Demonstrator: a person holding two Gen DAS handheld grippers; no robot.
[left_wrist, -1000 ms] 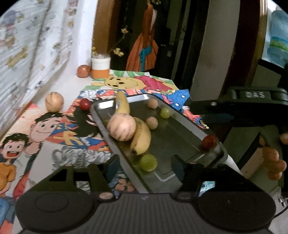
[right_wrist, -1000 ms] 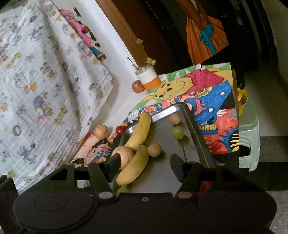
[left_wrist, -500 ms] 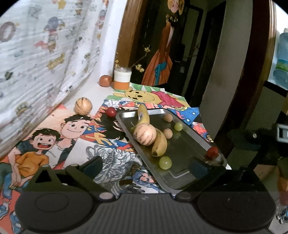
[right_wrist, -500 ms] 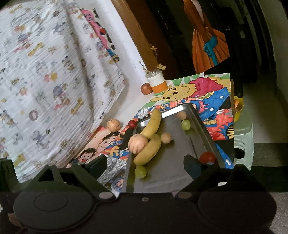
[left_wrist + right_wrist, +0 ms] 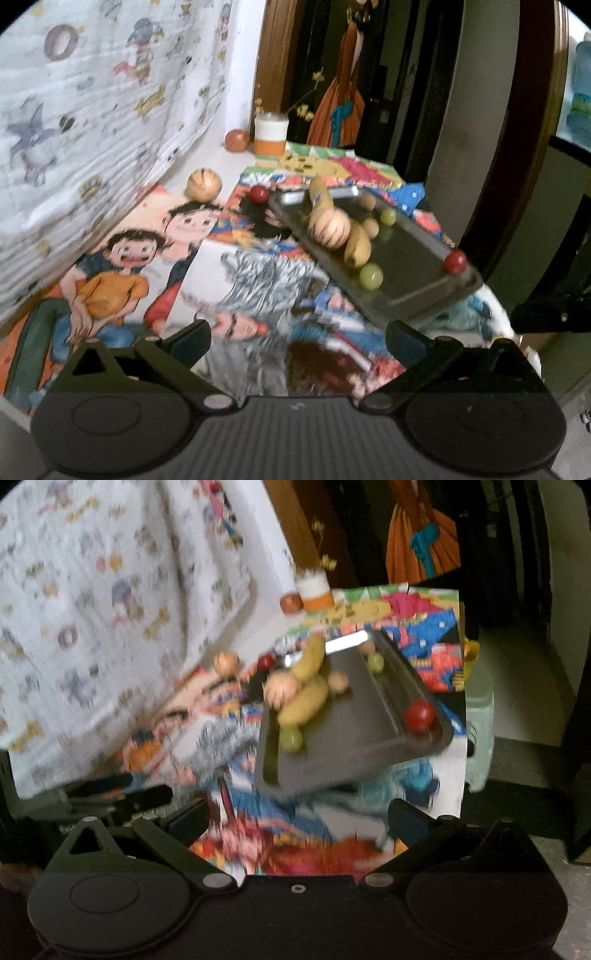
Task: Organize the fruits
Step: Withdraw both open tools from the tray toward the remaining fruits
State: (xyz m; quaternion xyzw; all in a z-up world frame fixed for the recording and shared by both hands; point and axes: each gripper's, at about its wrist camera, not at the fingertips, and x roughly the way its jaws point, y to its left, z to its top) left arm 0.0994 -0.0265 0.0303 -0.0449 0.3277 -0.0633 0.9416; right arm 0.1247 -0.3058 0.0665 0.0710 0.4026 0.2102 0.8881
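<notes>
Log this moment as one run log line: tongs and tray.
left tongs: open, empty | right tongs: opening, empty | tray: bananas, striped fruit, grapes, red fruit inside | off tray: striped fruit, red fruit

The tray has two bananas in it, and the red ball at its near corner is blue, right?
Not quite. The tray does hold two bananas, but the ball at its near corner is red, not blue. The left wrist view shows it.

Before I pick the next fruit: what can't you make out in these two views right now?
- Right wrist view: motion blur smears the tray and its fruit; small fruit kinds unreadable.
- Left wrist view: the left gripper body hides the mat's near edge.
- Left wrist view: only a dark corner of the right gripper shows at the right edge.
</notes>
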